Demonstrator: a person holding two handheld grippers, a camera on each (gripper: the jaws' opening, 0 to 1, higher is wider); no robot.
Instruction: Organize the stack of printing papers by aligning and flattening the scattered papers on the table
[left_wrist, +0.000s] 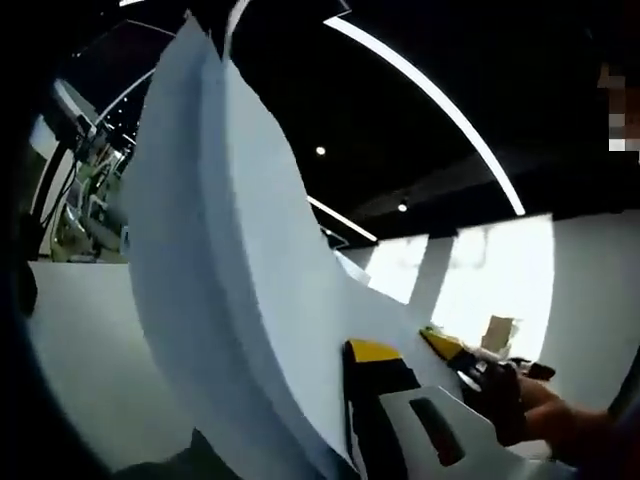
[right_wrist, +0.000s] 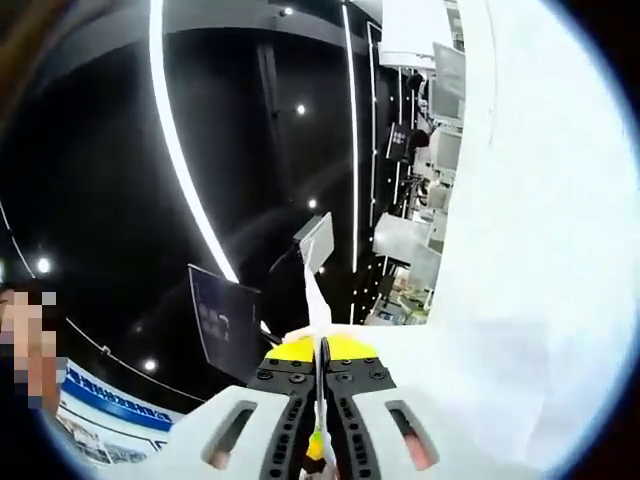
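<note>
A thick stack of white printing paper (left_wrist: 230, 260) stands on edge in the left gripper view and curves up toward the ceiling. My left gripper (left_wrist: 345, 365) is shut on its lower edge. One yellow-tipped jaw presses the near face, and the other jaw is hidden behind the sheets. My right gripper (left_wrist: 455, 352) comes in from the right, held by a hand (left_wrist: 565, 420). In the right gripper view my right gripper (right_wrist: 320, 372) has its jaws pressed together on the thin paper edge (right_wrist: 318, 300). The paper stack (right_wrist: 530, 250) spreads wide to the right.
Both views tilt up at a dark ceiling with long light strips (left_wrist: 430, 95) (right_wrist: 180, 150). A white wall with bright windows (left_wrist: 500, 270) is at the back. A pale tabletop (left_wrist: 90, 350) lies at lower left. Shelving and equipment (right_wrist: 420, 200) stand beside the paper.
</note>
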